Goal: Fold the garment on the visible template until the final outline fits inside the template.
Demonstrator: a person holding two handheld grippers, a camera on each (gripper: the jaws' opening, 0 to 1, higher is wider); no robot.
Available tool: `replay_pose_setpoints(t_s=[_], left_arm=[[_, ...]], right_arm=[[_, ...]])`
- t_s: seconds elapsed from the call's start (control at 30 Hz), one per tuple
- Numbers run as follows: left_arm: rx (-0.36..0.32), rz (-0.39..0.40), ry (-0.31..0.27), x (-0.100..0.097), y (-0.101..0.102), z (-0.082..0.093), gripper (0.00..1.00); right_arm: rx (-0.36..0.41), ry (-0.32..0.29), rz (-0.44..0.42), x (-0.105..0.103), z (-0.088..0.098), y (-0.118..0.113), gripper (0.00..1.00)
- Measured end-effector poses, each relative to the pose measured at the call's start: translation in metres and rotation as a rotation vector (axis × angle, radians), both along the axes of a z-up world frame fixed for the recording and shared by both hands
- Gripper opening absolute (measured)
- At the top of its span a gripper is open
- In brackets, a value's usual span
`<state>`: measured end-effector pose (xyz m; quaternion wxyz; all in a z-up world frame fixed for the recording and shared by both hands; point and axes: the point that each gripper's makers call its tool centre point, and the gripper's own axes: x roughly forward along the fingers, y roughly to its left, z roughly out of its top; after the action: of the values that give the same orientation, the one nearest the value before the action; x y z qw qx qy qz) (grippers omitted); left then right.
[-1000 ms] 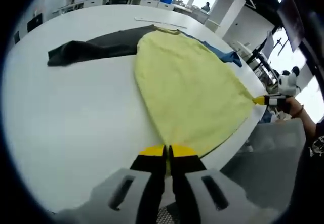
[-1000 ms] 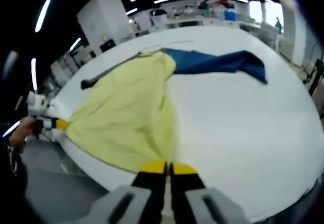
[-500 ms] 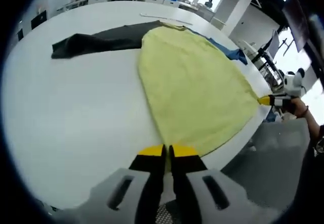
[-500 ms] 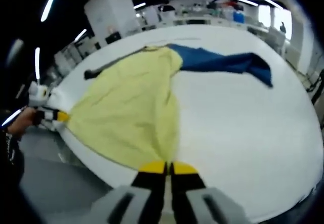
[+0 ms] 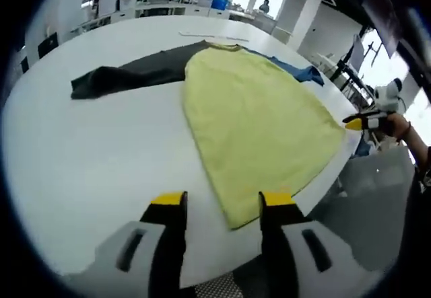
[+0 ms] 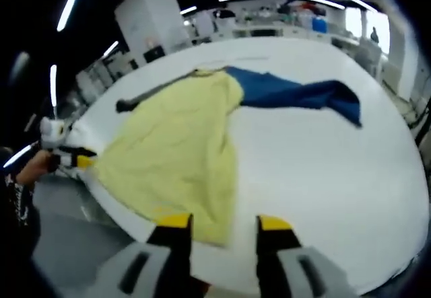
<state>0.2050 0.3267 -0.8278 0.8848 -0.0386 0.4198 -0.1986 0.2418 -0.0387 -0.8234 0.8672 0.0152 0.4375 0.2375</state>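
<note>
Yellow garment [image 5: 259, 120] is lying spread flat on the white table [image 5: 101, 163], its near hem reaching the table's edge and sagging slightly over it. Dark grey sleeve or second garment [image 5: 131, 75] is sticking out from under its far side one way, blue fabric [image 6: 296, 93] the other way; how these join the yellow piece is hidden underneath. Template outline is hard to make out; a thin pale strip [image 5: 212, 36] is lying beyond the collar.

Left gripper [image 5: 222, 202] is hovering with jaws apart, the hem corner lying between the yellow tips, nothing pinched. Right gripper [image 6: 219, 221] is likewise spread wide above the other hem corner, gripping nothing. Each gripper is also showing small at the side of the other's view, held by a hand [image 5: 397, 126], too small there to judge.
</note>
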Motion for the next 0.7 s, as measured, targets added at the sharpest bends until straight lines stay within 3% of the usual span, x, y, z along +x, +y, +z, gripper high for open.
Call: replay_pose_setpoints(t_s=[0.23, 0.53, 0.7], left_arm=[[-0.019, -0.021, -0.099, 0.011, -0.007, 0.017, 0.66], [-0.014, -0.042, -0.152, 0.018, -0.011, 0.025, 0.83], [-0.027, -0.027, -0.182, 0.022, -0.011, 0.033, 0.84]], right_arm=[[0.041, -0.048, -0.004, 0.021, 0.014, 0.006, 0.53], [0.054, -0.161, 0.077, 0.057, 0.038, 0.020, 0.49], [0.059, -0.193, 0.128, 0.079, 0.043, 0.029, 0.48]])
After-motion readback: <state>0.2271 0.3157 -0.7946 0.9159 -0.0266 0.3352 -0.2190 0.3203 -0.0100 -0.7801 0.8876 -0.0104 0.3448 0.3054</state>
